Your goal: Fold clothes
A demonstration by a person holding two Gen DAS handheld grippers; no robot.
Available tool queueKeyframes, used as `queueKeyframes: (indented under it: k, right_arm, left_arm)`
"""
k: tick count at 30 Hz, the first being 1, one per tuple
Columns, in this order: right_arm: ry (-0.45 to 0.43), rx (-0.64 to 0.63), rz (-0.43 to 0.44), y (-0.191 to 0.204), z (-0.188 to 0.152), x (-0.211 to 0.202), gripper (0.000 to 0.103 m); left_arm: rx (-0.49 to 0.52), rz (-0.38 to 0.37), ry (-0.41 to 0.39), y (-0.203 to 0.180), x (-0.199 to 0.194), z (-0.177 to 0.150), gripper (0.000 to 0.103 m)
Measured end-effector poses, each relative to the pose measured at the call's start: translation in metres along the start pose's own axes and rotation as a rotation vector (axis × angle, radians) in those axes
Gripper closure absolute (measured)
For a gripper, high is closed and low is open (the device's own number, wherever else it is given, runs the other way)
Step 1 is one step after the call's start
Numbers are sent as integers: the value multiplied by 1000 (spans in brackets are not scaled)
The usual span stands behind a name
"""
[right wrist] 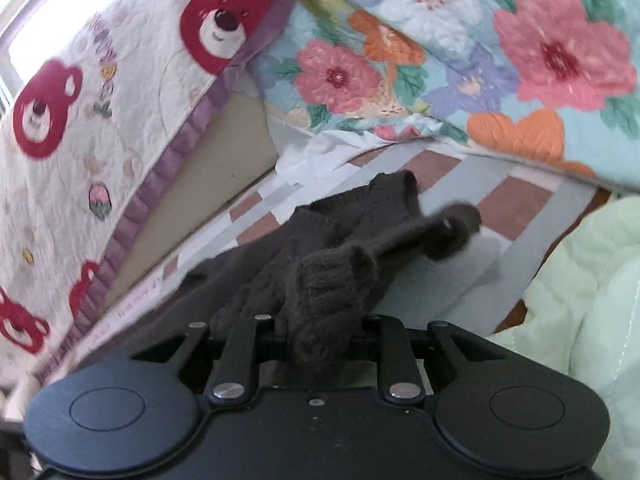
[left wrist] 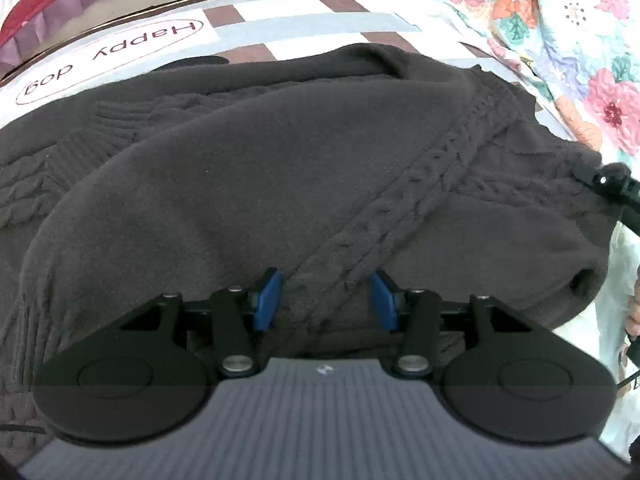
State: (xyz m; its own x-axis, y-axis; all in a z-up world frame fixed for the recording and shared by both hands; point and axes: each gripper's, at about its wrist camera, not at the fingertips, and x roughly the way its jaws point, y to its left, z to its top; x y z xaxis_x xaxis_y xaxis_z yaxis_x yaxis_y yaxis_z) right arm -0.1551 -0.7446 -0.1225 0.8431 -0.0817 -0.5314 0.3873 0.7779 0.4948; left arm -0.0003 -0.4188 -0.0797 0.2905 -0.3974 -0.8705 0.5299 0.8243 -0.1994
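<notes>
Holding a knit cuff of the dark sweater (right wrist: 320, 292) tight, the right gripper (right wrist: 318, 332) lifted it. The left gripper (left wrist: 326, 300) hung open just above the sweater on the bed. Next, I think, that sleeve needed laying across.

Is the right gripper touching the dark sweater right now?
Touching. In the right wrist view the right gripper is shut on a bunched fold of the dark sweater, and the knit fills the space between its fingers.
</notes>
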Motion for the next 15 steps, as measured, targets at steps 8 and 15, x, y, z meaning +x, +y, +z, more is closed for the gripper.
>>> queueKeyframes:
  k: [8, 15]
  right_arm:
    - [26, -40, 67, 36, 22, -3, 79]
    - [27, -294, 195, 123, 43, -19, 83]
  left_arm:
    - [-54, 21, -90, 7, -33, -4, 54]
    - [-188, -12, -267, 56, -88, -4, 54]
